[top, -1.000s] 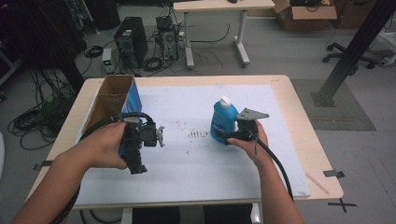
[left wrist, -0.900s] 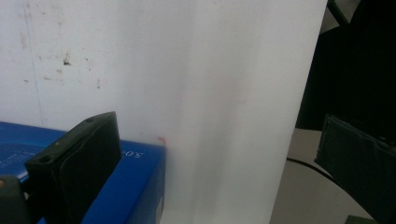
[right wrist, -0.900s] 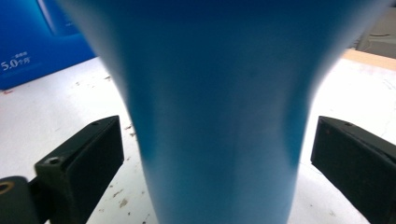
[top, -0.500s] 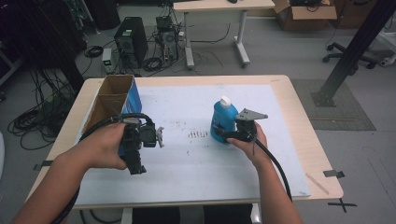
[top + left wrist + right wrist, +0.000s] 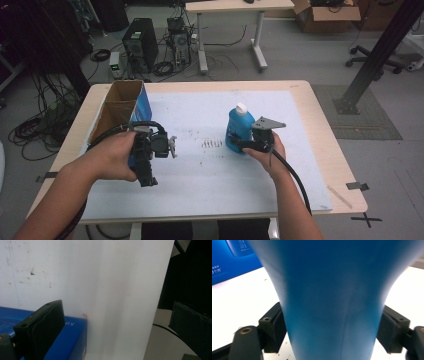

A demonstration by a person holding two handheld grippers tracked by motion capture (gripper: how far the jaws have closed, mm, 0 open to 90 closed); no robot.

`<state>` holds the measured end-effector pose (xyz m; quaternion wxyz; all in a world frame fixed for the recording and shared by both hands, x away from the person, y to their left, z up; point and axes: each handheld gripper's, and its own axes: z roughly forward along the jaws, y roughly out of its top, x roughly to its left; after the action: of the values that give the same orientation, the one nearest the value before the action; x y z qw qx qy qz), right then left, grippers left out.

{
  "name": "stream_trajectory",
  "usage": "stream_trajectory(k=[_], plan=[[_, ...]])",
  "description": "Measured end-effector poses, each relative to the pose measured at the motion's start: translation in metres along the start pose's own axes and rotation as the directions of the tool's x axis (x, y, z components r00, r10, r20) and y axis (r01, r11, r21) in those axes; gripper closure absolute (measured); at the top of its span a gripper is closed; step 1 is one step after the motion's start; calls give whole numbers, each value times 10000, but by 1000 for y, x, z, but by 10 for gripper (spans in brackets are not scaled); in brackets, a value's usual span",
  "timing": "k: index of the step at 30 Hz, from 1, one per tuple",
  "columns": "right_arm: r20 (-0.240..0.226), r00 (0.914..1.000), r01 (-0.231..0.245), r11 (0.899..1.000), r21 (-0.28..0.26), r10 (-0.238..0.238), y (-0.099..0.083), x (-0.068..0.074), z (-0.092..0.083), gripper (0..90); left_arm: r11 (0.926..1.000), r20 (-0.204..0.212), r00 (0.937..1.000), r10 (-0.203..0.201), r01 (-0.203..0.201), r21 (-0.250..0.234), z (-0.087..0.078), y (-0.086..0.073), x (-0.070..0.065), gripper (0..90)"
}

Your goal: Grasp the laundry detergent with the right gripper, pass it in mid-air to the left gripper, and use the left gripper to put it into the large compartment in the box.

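Note:
A blue bottle (image 5: 239, 127) with a white cap stands upright on the white mat (image 5: 210, 175), right of centre. My right gripper (image 5: 246, 145) is level at its base. In the right gripper view the bottle (image 5: 329, 297) sits between the jaws of the right gripper (image 5: 332, 332); they have just been closing and both pads now press its sides. My left gripper (image 5: 150, 152) is held above the mat next to the open cardboard box (image 5: 120, 107). In the left gripper view the left gripper (image 5: 115, 315) has its jaws wide apart, with nothing between them and the box's blue side (image 5: 75, 340) under one jaw.
The box's blue printed side (image 5: 227, 262) lies beyond the bottle. Dark specks (image 5: 212, 144) mark the mat between the two grippers. The wooden table edge (image 5: 345, 165) runs to the right of the mat. Cables, a computer tower and another table stand on the floor behind.

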<state>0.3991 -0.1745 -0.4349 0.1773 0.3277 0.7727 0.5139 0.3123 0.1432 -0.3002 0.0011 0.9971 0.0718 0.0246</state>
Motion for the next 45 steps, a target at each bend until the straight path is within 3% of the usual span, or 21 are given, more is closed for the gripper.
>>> stream_trajectory(k=[8,22,31,36,38,39,42,45], plan=[[-139,9995,274,9996,39,-273,-2,1,2,396,10000,24,10000,3,-3,17,1,1,1,4],[-361,9977,582,9982,156,-576,-1,0,0,444,9999,-5,9999,100,-100,-21,-1,7,2,4],[-823,9930,837,9962,-225,-852,18,0,-22,447,9996,-134,9995,295,-295,-13,-9,19,4,3],[-1200,9844,1263,9916,-294,-1290,32,6,-34,447,9996,-224,9993,289,-289,-28,-14,21,5,2],[-1475,9776,1471,9886,-323,-1503,39,11,-39,447,9996,-255,9992,297,-298,-30,-17,22,6,2],[-1758,9691,1689,9849,-394,-1732,47,16,-45,447,9996,-262,9993,279,-280,-43,-19,22,6,2],[-2067,9555,2050,9776,-488,-2107,58,24,-53,448,9995,-311,9990,315,-318,-86,-23,23,6,2],[-2311,9473,2148,9751,-550,-2217,65,30,-59,449,9993,-352,9988,342,-347,-129,-27,24,6,2]])
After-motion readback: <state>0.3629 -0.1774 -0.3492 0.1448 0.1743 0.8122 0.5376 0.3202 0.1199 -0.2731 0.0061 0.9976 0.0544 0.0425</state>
